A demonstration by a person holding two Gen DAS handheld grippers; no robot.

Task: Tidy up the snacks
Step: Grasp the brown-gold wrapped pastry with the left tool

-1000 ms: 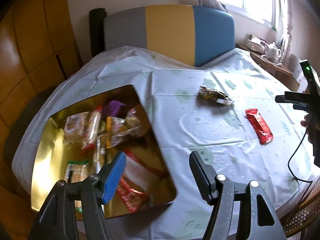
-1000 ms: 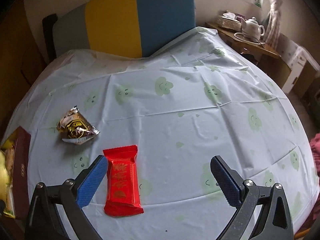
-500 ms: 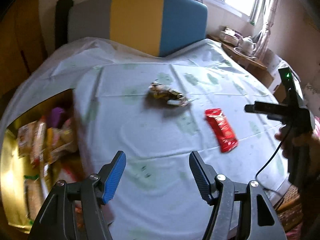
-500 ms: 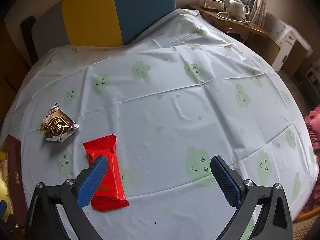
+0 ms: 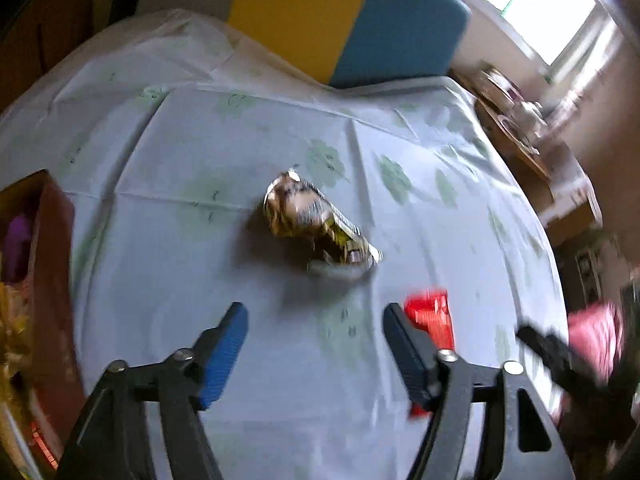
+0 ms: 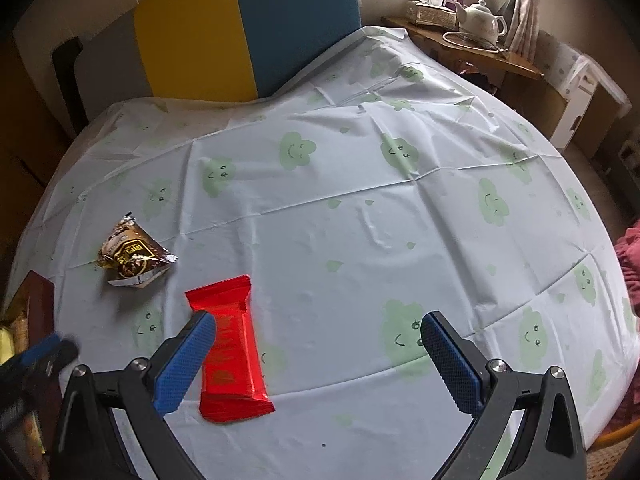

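Round worktop (image 6: 360,220) under a pale plastic cloth printed with green smiling clouds, creased in a grid of fold lines.

Item 1: crumpled brown-and-gold foil snack packet (image 6: 132,256) (image 5: 316,220), lying flat on the cloth left of centre. Its dark label carries gold lettering too small to read; in the left wrist view it is blurred.

Item 2: glossy red rectangular snack bar wrapper (image 6: 232,344) (image 5: 432,316) with serrated ends, lying flat nearer the front edge, just beside item 1 but apart from it. Gold lettering runs along its length and cannot be read.

Item 3: dark red box with a gold lining (image 5: 52,280) (image 6: 38,304) at the left edge of the worktop, holding assorted wrapped snacks; only part of it shows.

Left hand-held gripper (image 5: 316,326): above bare cloth short of item 1, jaws opening with nothing between them. Its right finger covers part of the red wrapper in its own view.

Right hand-held gripper (image 6: 318,334): jaws spread wide and empty above the cloth. The red wrapper lies under and beside its left blue pad (image 6: 188,356), not pinched.

Surroundings: chair back in grey, yellow and blue panels (image 6: 224,28) against the far side of the worktop; wooden side shelf (image 6: 472,50) bearing a white teapot (image 6: 482,20) and a tissue box (image 6: 432,10); a curtain (image 6: 524,4) at the window; pink fabric (image 6: 630,256) at the right edge.
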